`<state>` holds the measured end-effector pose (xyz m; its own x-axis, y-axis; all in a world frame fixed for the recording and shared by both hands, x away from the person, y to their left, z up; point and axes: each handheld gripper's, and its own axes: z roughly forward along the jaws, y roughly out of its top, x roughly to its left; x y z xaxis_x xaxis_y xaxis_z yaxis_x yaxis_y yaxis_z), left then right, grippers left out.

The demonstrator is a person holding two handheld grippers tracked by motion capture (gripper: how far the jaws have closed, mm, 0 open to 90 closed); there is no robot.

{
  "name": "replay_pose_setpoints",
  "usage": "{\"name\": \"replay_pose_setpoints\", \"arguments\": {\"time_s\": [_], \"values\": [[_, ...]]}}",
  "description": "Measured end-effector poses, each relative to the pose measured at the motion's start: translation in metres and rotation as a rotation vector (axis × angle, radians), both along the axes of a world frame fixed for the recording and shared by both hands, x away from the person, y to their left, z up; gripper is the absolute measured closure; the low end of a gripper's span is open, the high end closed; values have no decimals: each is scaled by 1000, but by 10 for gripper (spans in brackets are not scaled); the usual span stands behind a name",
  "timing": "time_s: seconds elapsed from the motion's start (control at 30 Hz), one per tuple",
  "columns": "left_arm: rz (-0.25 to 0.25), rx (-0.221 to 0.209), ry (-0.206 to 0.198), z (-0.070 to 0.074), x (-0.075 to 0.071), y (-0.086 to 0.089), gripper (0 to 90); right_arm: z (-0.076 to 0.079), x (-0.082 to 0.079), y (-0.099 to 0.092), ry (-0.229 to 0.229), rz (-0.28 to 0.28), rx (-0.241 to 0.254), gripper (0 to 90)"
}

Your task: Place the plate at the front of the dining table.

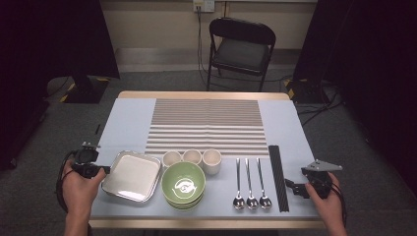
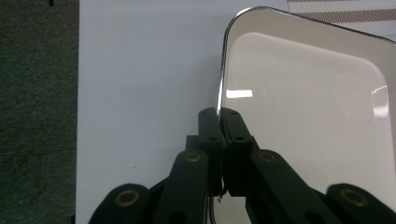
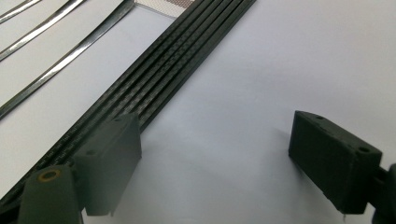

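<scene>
1. The left tool [image 2: 218, 122] is pinched shut on the left rim of the square metal tray [image 2: 303, 98], which lies flat at the bench's [image 1: 128, 118] near left, beside the green bowl [image 1: 183, 185].
2. The grip looks made; lifting or moving the tray seems left to do.
3. The right tool [image 3: 215, 158] gapes wide and holds nothing, just right of the black chopsticks [image 3: 154, 79].
4. The bench is pale with a striped mat [image 1: 206, 125]; cups [image 1: 192, 157] and spoons [image 1: 251, 184] sit untouched; a folding chair [image 1: 241, 49] stands behind, on grey carpet.
</scene>
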<state>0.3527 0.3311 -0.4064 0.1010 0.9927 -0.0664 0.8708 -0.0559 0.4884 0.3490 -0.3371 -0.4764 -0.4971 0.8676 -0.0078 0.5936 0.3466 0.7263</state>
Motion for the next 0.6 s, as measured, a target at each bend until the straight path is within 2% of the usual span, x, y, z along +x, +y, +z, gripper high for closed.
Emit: {"name": "replay_pose_setpoints", "arguments": {"time_s": [0.1, 0.6], "values": [[8, 22, -3, 1, -1, 2, 885, 0, 0, 0, 0, 0, 0, 163], [-10, -8, 23, -8, 1, 7, 859, 0, 0, 0, 0, 0, 0, 163]]}}
